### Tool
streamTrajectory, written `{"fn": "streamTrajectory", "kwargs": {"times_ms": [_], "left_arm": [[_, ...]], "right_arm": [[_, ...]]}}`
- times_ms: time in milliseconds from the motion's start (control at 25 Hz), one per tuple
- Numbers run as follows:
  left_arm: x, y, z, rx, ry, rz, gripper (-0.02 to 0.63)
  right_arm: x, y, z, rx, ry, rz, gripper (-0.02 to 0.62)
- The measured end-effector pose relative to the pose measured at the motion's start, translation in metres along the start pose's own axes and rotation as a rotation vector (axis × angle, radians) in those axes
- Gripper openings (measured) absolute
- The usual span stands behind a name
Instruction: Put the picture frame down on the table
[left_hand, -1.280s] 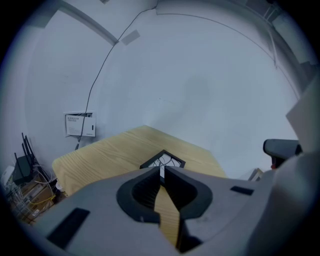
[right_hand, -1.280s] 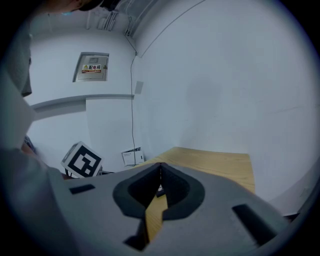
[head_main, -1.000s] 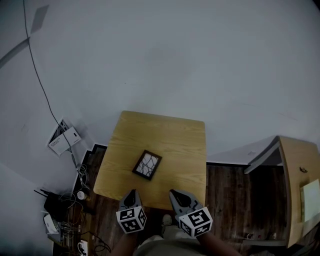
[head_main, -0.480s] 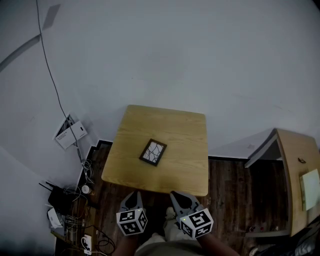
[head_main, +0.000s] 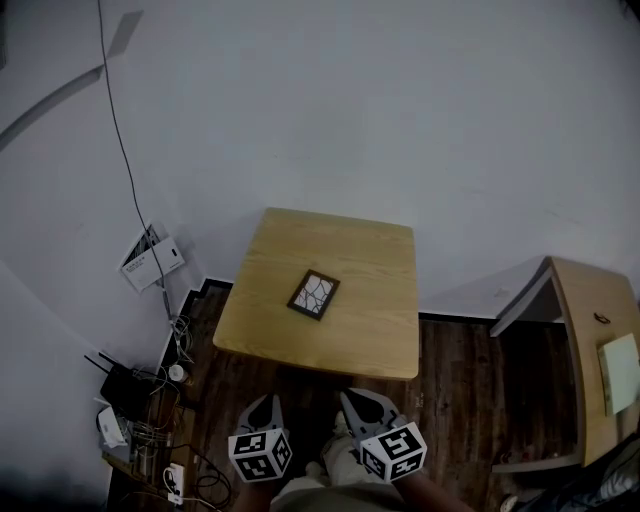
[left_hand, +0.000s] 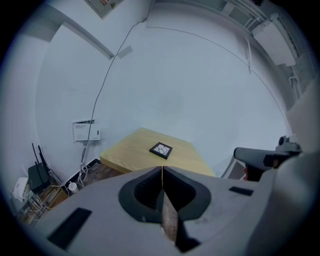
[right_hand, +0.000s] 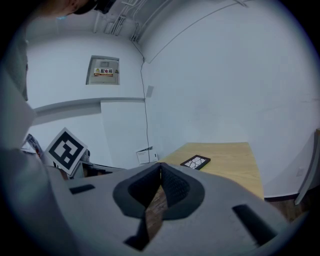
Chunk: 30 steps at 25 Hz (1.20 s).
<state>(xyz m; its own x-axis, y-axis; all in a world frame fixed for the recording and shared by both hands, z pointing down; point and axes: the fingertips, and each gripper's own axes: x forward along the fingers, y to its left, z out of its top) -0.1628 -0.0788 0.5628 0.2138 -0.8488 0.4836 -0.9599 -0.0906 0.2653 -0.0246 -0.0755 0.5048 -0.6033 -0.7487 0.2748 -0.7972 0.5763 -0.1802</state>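
A small dark picture frame (head_main: 313, 295) lies flat near the middle of a square wooden table (head_main: 375, 335). Both grippers hang over the dark wood floor, short of the table's near edge and apart from the frame. My left gripper (head_main: 263, 405) is shut, its jaws meeting with nothing between them. My right gripper (head_main: 354, 400) is also shut and empty. In the left gripper view the frame (left_hand: 161, 150) sits on the table (left_hand: 127, 152) beyond the closed left gripper (left_hand: 162, 168). The right gripper view shows the frame (right_hand: 195, 161) ahead and right of the closed right gripper (right_hand: 160, 164).
A wooden cabinet (head_main: 598, 340) stands at the right. A router (head_main: 122, 383), cables and a power strip lie on the floor at the left. A white box (head_main: 150, 262) leans on the wall under a hanging cable. A wall panel (right_hand: 103, 71) shows in the right gripper view.
Both grippers have drawn back from the table's near edge, and the table with the frame now sits farther off. The frame has stayed flat on the tabletop.
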Motion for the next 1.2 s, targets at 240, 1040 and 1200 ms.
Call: {"fn": "streamTrajectory", "kwargs": {"times_ms": [240,1040,1200], "left_arm": [[-0.025,0.005,-0.006,-0.006,-0.003,-0.006,0.005],[-0.044,0.0,-0.006,-0.042,-0.032,-0.044,0.005],[-0.041,0.0,-0.005,-0.046,-0.033,-0.048,0.005]], "right_arm": [[-0.009,0.016,-0.007,-0.005,0.002,0.02,0.0],[-0.022,0.028,-0.007,-0.073,0.002,0.036,0.0],[-0.021,0.027,-0.005,-0.087,-0.002,0.037,0.0]]}}
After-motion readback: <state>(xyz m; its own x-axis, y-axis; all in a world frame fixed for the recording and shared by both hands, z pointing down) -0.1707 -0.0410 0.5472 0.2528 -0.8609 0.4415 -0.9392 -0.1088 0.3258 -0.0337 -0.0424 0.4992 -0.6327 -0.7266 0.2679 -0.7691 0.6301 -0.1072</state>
